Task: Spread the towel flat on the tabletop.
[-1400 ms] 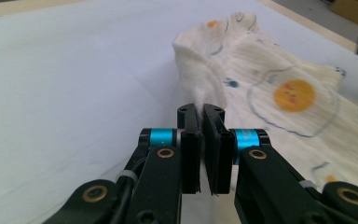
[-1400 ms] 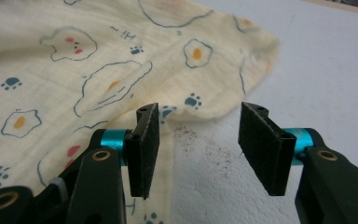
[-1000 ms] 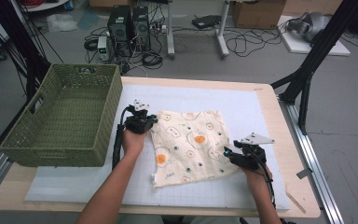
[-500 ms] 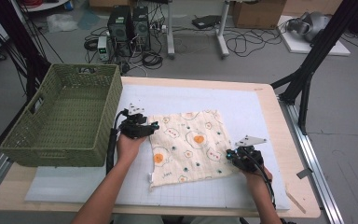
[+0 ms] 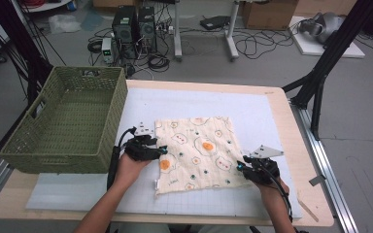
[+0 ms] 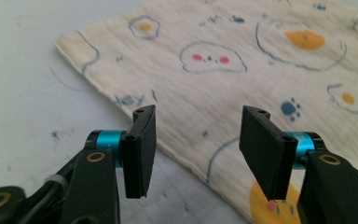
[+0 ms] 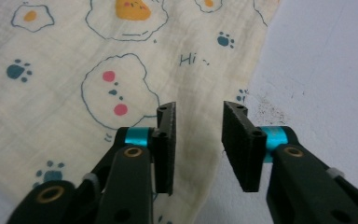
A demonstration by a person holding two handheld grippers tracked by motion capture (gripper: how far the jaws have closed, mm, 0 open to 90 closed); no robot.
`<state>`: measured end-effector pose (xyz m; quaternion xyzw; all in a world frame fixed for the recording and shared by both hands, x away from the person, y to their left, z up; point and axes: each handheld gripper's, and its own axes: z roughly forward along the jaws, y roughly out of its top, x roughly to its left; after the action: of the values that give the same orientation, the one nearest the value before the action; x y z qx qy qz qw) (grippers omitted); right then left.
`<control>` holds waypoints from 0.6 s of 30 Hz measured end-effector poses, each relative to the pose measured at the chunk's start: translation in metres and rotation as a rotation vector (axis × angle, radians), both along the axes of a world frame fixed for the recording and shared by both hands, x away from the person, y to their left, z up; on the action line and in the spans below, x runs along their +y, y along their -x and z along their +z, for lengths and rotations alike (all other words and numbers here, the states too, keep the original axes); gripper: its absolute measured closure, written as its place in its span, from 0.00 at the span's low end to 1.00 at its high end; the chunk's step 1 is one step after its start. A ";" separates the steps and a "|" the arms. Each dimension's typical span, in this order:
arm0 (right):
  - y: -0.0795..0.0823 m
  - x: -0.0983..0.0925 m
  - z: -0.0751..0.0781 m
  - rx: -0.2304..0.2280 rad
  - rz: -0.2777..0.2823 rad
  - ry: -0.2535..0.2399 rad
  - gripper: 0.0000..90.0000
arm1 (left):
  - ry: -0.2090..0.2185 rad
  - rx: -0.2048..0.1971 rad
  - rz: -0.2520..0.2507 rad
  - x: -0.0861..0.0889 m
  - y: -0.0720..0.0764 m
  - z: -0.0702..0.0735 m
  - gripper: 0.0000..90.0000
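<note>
A cream cloth (image 5: pixel 199 145) printed with fried eggs and paw marks lies flat on the white mat (image 5: pixel 257 111). My left gripper (image 5: pixel 162 151) sits at the cloth's left edge. In the left gripper view its jaws (image 6: pixel 196 140) have just opened and stand apart above the cloth (image 6: pixel 223 70), with nothing pinched. At the cloth's near right edge is my right gripper (image 5: pixel 241 167). Its jaws (image 7: pixel 198 140) have just been opening, and the hem of the cloth (image 7: pixel 74 79) runs beneath the gap, unpressed.
A green woven basket (image 5: pixel 53 160) stands empty on the table's left, close to my left hand. The wooden table edge (image 5: pixel 291 131) borders the mat on the right. Computers, cables and black stand legs fill the floor beyond.
My left gripper slid along the cloth's left edge toward the person and opened. The right gripper shut, then opened again, roughly in place. The cloth now lies squarer and flatter.
</note>
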<state>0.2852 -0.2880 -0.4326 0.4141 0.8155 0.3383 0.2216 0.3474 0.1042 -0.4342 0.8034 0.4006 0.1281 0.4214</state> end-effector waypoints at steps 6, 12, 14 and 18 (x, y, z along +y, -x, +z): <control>-0.006 -0.004 -0.007 -0.007 -0.069 -0.052 0.58 | -0.056 0.014 -0.040 -0.008 0.009 -0.012 0.51; -0.010 -0.004 -0.016 0.034 -0.076 -0.085 0.63 | -0.082 -0.072 -0.083 -0.011 0.019 -0.015 0.79; -0.010 -0.004 -0.016 0.046 -0.056 -0.102 0.74 | -0.091 -0.083 -0.095 -0.010 0.019 -0.015 0.95; -0.006 0.000 -0.015 0.059 -0.014 -0.105 0.95 | -0.096 -0.067 -0.056 0.001 0.016 -0.013 0.96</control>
<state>0.2911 -0.2885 -0.4475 0.4407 0.7998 0.3667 0.1780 0.3314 0.1051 -0.4470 0.8289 0.3568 0.1622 0.3992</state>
